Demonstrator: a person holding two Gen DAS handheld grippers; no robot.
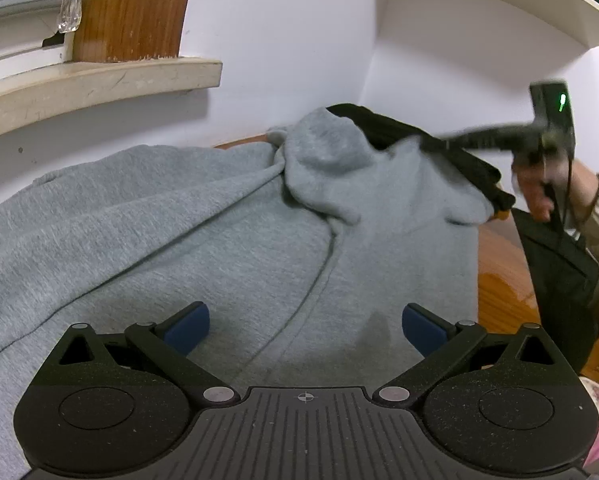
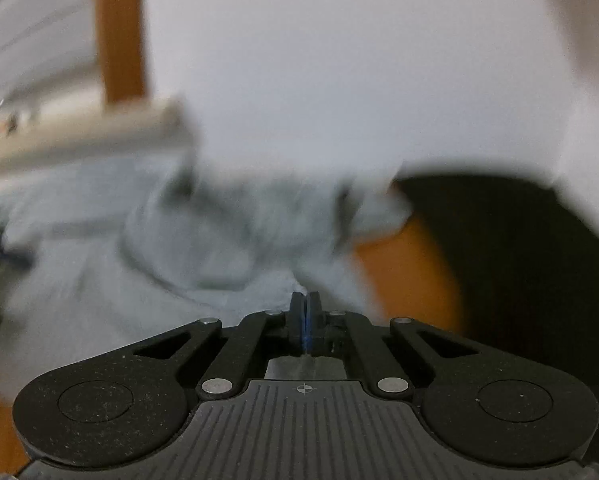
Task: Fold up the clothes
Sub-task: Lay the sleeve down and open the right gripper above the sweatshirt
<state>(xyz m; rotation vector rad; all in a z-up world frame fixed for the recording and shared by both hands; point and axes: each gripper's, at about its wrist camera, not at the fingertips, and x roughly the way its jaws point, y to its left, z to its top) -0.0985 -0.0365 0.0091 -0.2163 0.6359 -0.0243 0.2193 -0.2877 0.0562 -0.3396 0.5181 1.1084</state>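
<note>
A grey hoodie (image 1: 219, 232) lies spread over the wooden table (image 1: 499, 276), its hood (image 1: 323, 160) bunched at the far end. My left gripper (image 1: 305, 328) hovers open just above the hoodie's front, its blue pads (image 1: 187, 326) wide apart with only flat cloth below. My right gripper (image 1: 439, 140) shows blurred at the far right, held by a hand (image 1: 535, 192), reaching over the hood's right side. In the right wrist view, this gripper (image 2: 305, 304) is shut, pads pressed together at the hoodie's (image 2: 139, 280) blurred edge. Whether any cloth is pinched I cannot tell.
A black garment (image 1: 403, 128) lies under and behind the hood, seen as a dark mass (image 2: 519, 260) in the right wrist view. A black bag (image 1: 559, 276) hangs at the table's right edge. A windowsill (image 1: 99, 84) and white walls close in behind.
</note>
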